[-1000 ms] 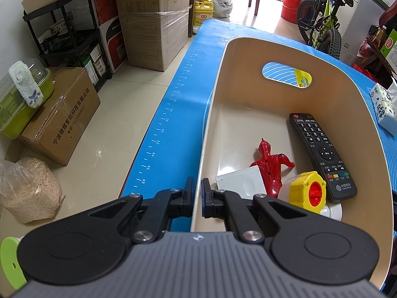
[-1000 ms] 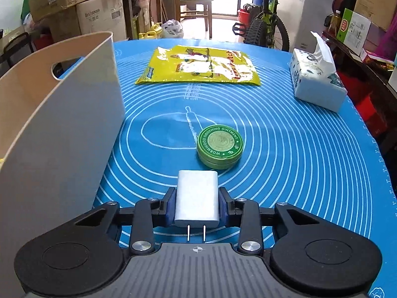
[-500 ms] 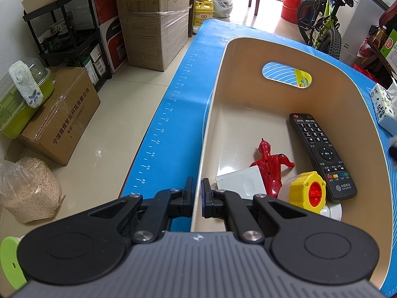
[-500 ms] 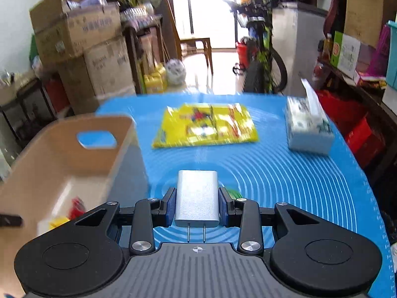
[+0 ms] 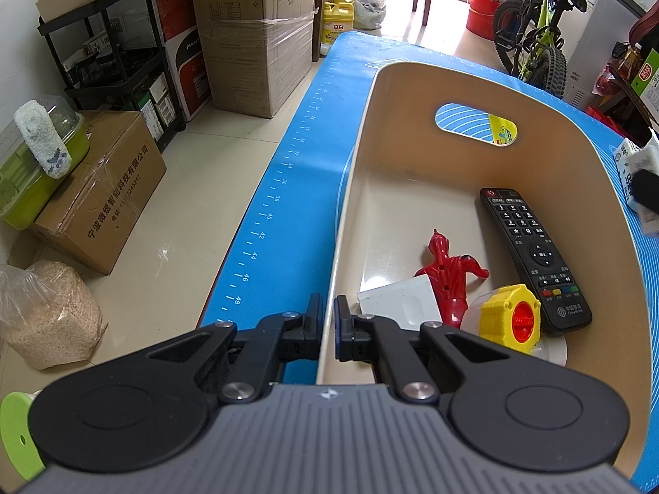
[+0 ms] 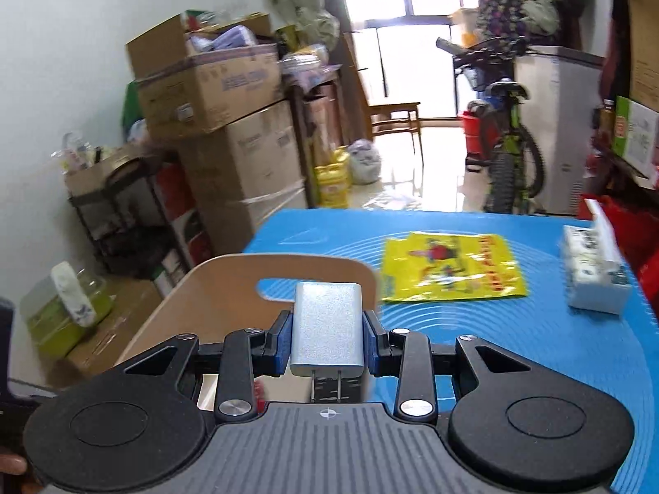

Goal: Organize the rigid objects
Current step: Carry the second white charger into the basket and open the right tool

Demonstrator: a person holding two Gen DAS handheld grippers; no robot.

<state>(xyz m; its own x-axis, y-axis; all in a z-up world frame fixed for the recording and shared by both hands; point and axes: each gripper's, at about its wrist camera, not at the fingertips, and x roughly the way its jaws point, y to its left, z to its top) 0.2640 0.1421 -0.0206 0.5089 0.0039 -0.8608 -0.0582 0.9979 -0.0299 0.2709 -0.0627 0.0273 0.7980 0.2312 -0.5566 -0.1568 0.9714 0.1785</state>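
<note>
My left gripper (image 5: 328, 321) is shut on the near rim of the beige bin (image 5: 354, 189), one finger on each side of its wall. In the bin lie a black remote (image 5: 531, 255), a red toy figure (image 5: 447, 271), a white card (image 5: 397, 302) and a yellow tape measure (image 5: 512, 315). My right gripper (image 6: 327, 331) is shut on a white plug charger (image 6: 327, 327), prongs toward the camera, held in the air above the bin (image 6: 230, 284). A dark edge of the right gripper (image 5: 646, 191) shows at the far right of the left wrist view.
A blue mat (image 6: 515, 329) covers the table. A yellow packet (image 6: 449, 267) and a tissue pack (image 6: 595, 271) lie at its far side. Cardboard boxes (image 5: 247, 29), a black shelf cart (image 5: 119, 57) and a bicycle (image 5: 535, 41) stand around the table.
My right gripper has risen with the charger and swung left from over the mat to above the bin; the green tin has dropped out of view. The left gripper has kept still.
</note>
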